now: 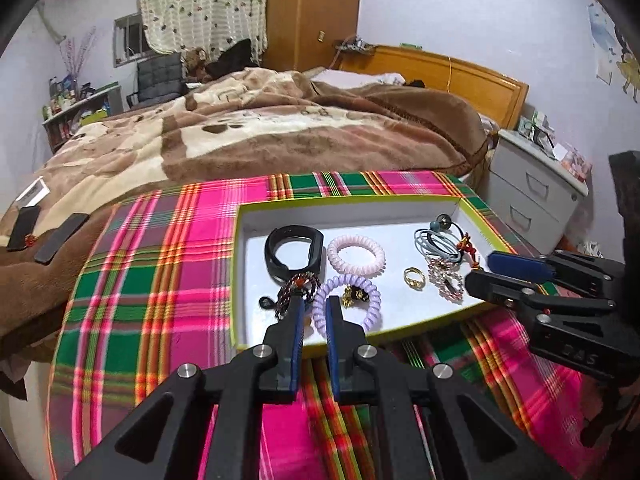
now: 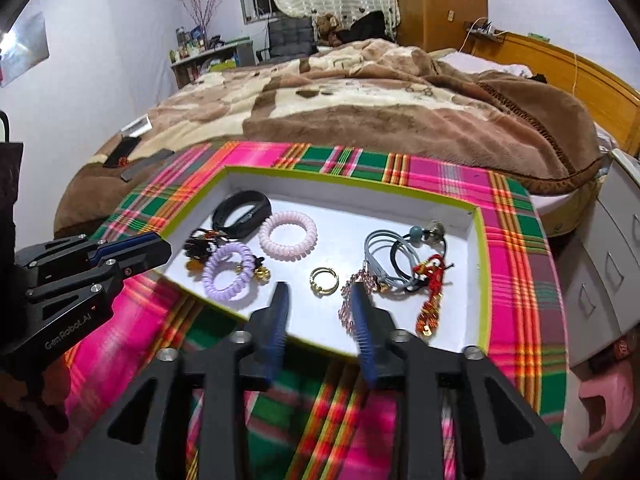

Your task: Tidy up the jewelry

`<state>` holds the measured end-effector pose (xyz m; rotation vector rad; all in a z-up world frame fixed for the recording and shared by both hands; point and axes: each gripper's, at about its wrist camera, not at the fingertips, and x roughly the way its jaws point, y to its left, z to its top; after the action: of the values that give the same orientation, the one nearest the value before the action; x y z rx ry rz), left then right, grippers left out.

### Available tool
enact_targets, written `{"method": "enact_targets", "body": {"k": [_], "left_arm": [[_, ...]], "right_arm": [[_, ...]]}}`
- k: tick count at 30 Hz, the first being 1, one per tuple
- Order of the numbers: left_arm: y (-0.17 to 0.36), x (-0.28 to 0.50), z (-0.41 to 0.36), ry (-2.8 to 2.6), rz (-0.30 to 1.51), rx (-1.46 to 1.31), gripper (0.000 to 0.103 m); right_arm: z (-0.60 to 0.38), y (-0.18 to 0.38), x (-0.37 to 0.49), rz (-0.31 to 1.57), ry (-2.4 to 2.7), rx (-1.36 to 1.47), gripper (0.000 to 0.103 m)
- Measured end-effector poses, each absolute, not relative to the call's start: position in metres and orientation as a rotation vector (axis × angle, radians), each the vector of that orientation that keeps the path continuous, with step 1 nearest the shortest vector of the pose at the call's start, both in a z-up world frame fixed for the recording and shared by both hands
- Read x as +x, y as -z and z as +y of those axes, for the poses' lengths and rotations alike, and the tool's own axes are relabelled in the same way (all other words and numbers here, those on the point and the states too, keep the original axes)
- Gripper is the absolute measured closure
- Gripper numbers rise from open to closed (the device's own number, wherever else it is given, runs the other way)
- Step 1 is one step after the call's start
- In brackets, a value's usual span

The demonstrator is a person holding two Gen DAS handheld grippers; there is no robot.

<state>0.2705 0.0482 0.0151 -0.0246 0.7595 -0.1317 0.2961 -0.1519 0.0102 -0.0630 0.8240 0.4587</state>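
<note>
Right gripper (image 2: 320, 300) fingertips blurred (motion)

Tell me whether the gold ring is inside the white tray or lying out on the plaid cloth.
Inside. The gold ring lies on the white tray floor, within its green-edged walls, not on the plaid cloth.

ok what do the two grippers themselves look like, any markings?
Both match: matte black plastic linkage bodies with triangular cutouts and silver round pivot bolts. The left gripper and right gripper have slim black fingers faced with ribbed blue pads. White "GenRobot.AI" lettering runs along the left one's side. No cables or sleeves visible.
</note>
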Motion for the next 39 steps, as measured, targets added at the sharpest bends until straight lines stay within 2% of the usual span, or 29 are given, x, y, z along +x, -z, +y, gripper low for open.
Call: {"method": "enact_targets", "body": {"k": [11, 27, 39], "left_arm": [[-0.025, 0.189, 0.039, 0.094, 0.707, -0.034, 0.093], [-0.026, 0.094, 0.023, 0.065, 0.632, -0.007, 0.093], [-0.02, 0.056, 0.02, 0.084, 0.579, -0.035, 0.093]], "right_arm": [[-0.169, -0.033, 0.209, 0.732, -0.41, -0.064, 0.062], [-0.181, -0.03, 0.11, 0.632, -0.345, -0.059, 0.062], [-0.187, -0.016, 0.066, 0.606, -0.317, -0.032, 0.062]]}}
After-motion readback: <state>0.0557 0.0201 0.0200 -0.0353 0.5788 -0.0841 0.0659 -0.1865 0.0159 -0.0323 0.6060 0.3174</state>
